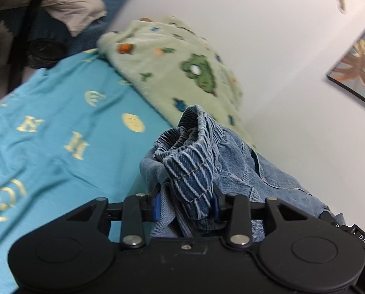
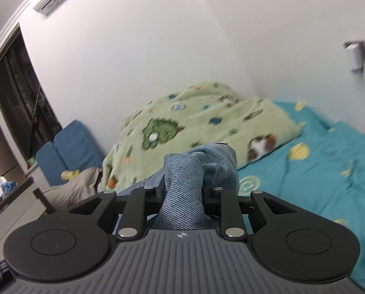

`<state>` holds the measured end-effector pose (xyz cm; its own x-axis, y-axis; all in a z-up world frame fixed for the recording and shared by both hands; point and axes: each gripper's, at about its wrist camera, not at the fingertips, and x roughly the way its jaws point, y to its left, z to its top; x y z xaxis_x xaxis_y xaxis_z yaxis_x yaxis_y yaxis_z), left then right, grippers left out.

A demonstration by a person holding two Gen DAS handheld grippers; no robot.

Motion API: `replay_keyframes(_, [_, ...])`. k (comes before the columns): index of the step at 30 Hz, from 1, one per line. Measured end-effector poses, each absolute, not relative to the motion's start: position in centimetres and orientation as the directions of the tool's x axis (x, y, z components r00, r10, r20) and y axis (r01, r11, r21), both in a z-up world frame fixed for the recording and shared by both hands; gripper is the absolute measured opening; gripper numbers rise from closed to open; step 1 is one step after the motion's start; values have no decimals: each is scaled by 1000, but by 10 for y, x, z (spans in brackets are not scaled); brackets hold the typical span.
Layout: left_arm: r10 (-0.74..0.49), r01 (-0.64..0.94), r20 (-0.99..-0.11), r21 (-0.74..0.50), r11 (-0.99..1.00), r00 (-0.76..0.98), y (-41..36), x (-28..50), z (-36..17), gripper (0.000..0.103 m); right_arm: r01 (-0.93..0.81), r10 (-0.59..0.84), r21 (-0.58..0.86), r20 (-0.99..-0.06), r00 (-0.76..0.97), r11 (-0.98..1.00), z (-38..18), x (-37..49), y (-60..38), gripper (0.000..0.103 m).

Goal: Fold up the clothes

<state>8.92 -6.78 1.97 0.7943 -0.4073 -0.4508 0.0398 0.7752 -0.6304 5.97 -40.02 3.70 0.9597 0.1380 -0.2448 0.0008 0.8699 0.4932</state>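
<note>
A pair of light blue denim jeans (image 1: 231,161) hangs between my two grippers, lifted above the bed. My left gripper (image 1: 186,207) is shut on the gathered elastic waistband, which bunches up over the fingers. My right gripper (image 2: 182,196) is shut on another bunch of the jeans (image 2: 194,171), which covers the fingertips. The rest of the garment trails off to the right in the left wrist view and to the left in the right wrist view.
The bed has a teal sheet (image 1: 60,132) with gold prints. A pale green fleece blanket (image 1: 172,66) with cartoon animals lies bunched against the white wall (image 1: 268,36). A beige garment (image 1: 74,7) and blue cushions (image 2: 69,147) lie beyond it.
</note>
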Motion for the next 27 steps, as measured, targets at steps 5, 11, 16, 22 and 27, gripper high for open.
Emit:
replay_keyframes(5, [-469,118,-434,-625,771,769,-119,81,30,34,51,72,497,-225,972,866,45,30,-446,24])
replay_keyframes(11, [-543,208,-421,-618,758,727,-186,76,34,34,116,-12,499,-206,978,859,46,-6,-502,24])
replay_keyframes(16, [-610,284,-413,-618,733,677,-244,79,26,35,181,-91,494,-201,975,851,39,-38,-551,24])
replay_keyframes(22, [-672,376,-399,-601,705,624,-311,81,-1,35,261,-177,472,-215,961,842,20,-66,-606,24])
replay_keyframes(27, [-706,433,-389,-585,685,591,-336,85,-43,35,316,-231,461,-233,945,829,-23,-80,-632,24])
